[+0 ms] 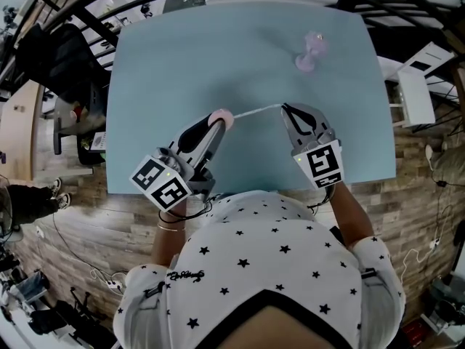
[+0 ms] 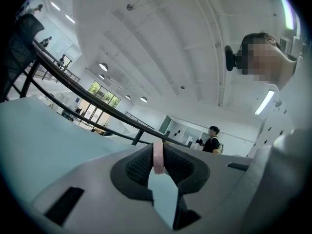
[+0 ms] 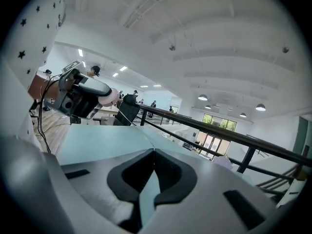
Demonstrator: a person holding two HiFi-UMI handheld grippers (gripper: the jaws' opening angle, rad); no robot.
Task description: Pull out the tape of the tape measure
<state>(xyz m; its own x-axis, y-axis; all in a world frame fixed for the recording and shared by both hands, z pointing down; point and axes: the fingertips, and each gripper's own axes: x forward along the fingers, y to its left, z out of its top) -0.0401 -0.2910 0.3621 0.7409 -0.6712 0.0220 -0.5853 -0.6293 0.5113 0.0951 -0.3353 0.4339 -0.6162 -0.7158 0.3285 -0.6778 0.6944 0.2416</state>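
Clamped in left tongs [image 1: 215, 125]: pink tape measure case [image 2: 158, 156], over near tabletop [image 1: 182, 57] edge. Pinched between closed right tongs [image 1: 288, 110]: tape [image 1: 254, 111] end, short length taut between both. Risks: thin tape slipping from pinch, snapping back; round case twisting out under pull.

The small round pink tape measure [image 1: 222, 116] is pinched edge-on in the left gripper [image 1: 218, 123]. Its thin white tape [image 1: 254, 111] is drawn out, stretching straight across to the closed tip of the right gripper [image 1: 285, 107].
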